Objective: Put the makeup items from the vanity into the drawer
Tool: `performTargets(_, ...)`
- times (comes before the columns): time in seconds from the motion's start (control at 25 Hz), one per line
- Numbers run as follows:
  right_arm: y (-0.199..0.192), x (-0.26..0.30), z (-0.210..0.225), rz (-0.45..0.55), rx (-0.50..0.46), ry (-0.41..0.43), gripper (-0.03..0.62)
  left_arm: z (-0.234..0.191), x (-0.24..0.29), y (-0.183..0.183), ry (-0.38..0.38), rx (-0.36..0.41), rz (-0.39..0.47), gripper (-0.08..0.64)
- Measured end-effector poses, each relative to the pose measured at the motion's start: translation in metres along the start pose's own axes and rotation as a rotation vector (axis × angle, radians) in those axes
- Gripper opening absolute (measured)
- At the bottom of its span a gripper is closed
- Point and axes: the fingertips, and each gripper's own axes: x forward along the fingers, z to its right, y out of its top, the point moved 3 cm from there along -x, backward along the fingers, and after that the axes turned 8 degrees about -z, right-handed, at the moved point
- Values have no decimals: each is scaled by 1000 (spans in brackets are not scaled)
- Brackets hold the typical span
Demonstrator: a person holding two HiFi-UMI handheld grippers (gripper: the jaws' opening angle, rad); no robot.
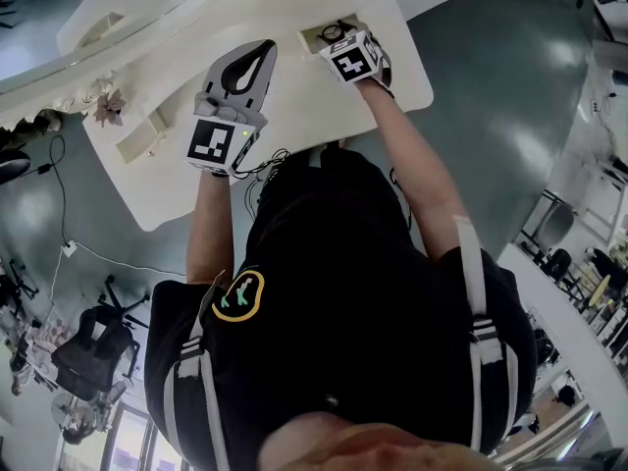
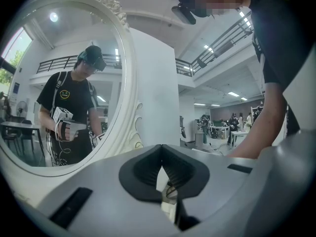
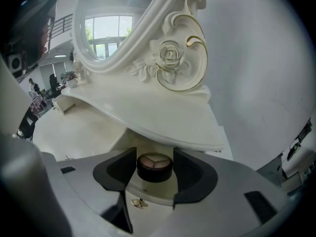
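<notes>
I am holding the right gripper (image 3: 154,158) clenched on the round powder compact (image 3: 154,167), which sits upright between the pads at lower centre of the right gripper view, its pink pans facing up. The left gripper (image 2: 160,154) is idling, jaws pressed together on nothing and aimed level at the mirror (image 2: 59,83); I am leaving it there, out of the way.

Just below the compact I am seeing the gold knob (image 3: 139,203) on a cream panel, so I judge I am hovering at the front of the open drawer (image 1: 312,35). I cannot tell whether the compact is touching the drawer floor. To do this well I am planning to lower it flat, well past the front edge, and release only once it rests.

Beyond, the vanity ledge (image 3: 173,127) is overhanging the drawer, so I am watching my clearance beneath it when lifting out.
</notes>
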Motion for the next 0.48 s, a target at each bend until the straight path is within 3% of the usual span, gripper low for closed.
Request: performTargets(0.48,4,-15,1,30,6,-1,312,5,1,2,-13,2,12,18)
